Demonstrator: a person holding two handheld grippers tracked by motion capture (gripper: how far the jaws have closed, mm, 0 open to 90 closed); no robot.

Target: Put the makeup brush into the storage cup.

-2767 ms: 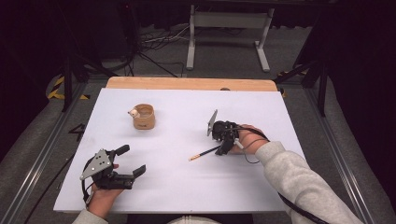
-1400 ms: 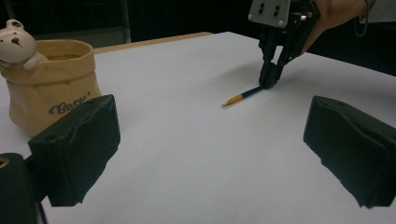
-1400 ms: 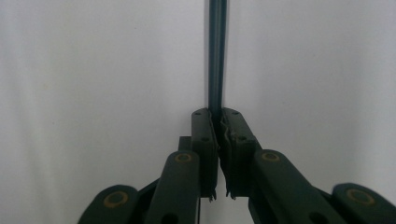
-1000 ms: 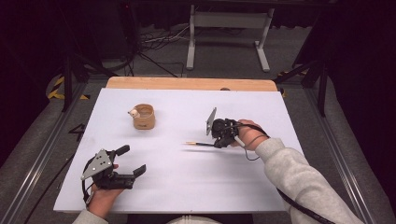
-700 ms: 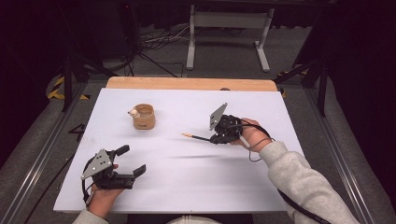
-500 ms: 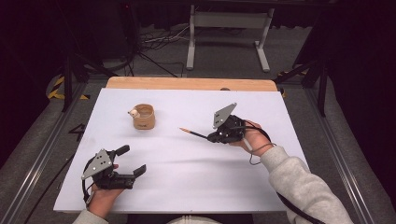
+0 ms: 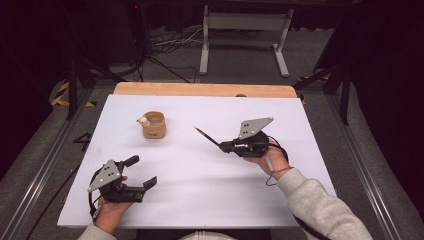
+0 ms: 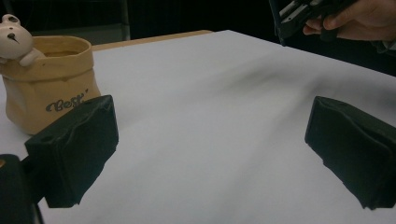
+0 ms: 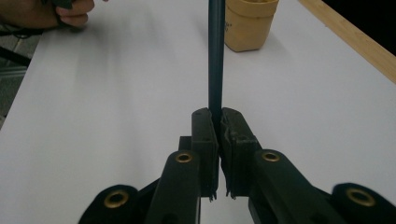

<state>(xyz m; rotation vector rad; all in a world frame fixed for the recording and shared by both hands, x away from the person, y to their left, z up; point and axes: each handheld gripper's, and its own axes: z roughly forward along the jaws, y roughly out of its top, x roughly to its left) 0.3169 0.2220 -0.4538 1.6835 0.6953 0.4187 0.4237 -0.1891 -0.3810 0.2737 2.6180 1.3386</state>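
My right hand-held gripper (image 7: 223,146) pinches the brush (image 7: 206,136) by its handle end, aloft over the bench (image 7: 200,195), tip toward the cup (image 7: 154,125). Light, stiff, slim; may pivot. Left hand-held gripper (image 7: 142,172) spread, idle.

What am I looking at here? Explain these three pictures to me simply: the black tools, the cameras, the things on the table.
A person sits at a white table, holding a hand-operated two-jaw gripper in each hand. The high view looks down from above; the other two come from cameras riding on each gripper. The left gripper rests low over the table with its jaws wide open and nothing between them. The right gripper is shut on a thin dark brush, its tip pointing toward a tan pot with a small bear figure on its rim.
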